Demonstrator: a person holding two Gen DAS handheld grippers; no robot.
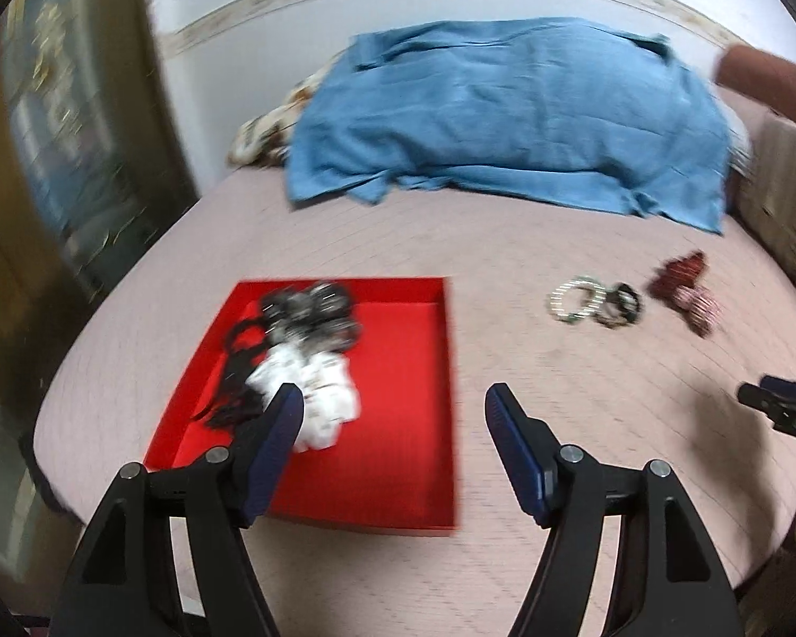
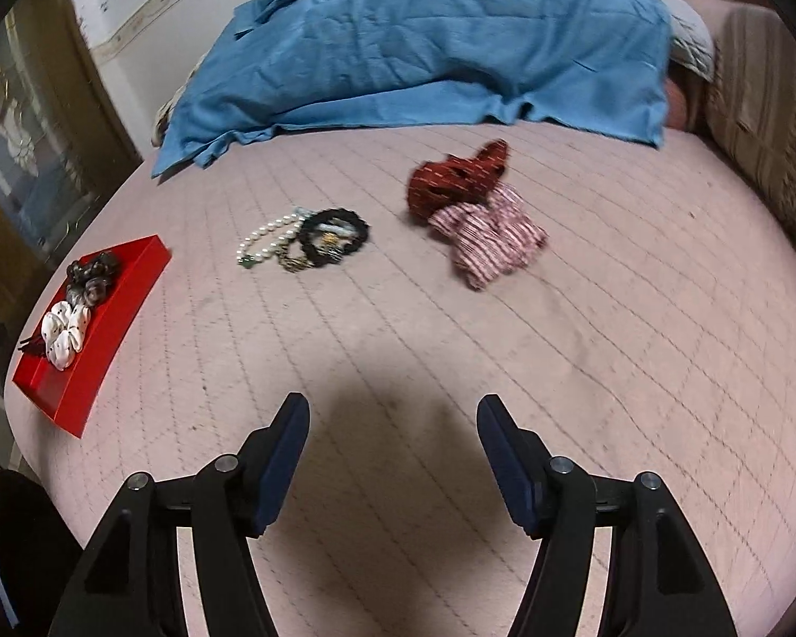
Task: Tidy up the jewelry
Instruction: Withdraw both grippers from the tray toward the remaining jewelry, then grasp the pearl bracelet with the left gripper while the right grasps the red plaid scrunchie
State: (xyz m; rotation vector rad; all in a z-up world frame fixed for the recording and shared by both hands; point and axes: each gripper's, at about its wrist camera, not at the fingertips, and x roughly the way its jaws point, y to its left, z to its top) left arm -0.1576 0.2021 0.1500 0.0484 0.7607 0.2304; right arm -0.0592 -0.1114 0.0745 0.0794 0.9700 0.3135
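Observation:
A red tray [image 1: 398,371] [image 2: 127,292] lies on the pink quilted bed, holding a white scrunchie [image 1: 318,398] [image 2: 66,334], grey-black scrunchies [image 1: 313,313] [image 2: 90,276] and a black tasselled piece [image 1: 233,371]. Out on the quilt lie a pearl bracelet [image 1: 576,300] [image 2: 262,244], dark beaded bracelets [image 1: 621,305] [image 2: 334,236], a dark red scrunchie [image 1: 676,273] [image 2: 459,178] and a red-white striped scrunchie [image 1: 700,310] [image 2: 488,239]. My left gripper [image 1: 392,403] is open above the tray's near half with nothing between its fingers. My right gripper [image 2: 392,414] is open over bare quilt, well short of the bracelets.
A rumpled blue cloth [image 1: 504,111] [image 2: 424,37] covers the far part of the bed. A patterned pillow [image 1: 262,132] shows at its left. A wooden cabinet with glass [image 1: 53,132] stands left of the bed. The right gripper's tip [image 1: 780,406] shows at the left view's right edge.

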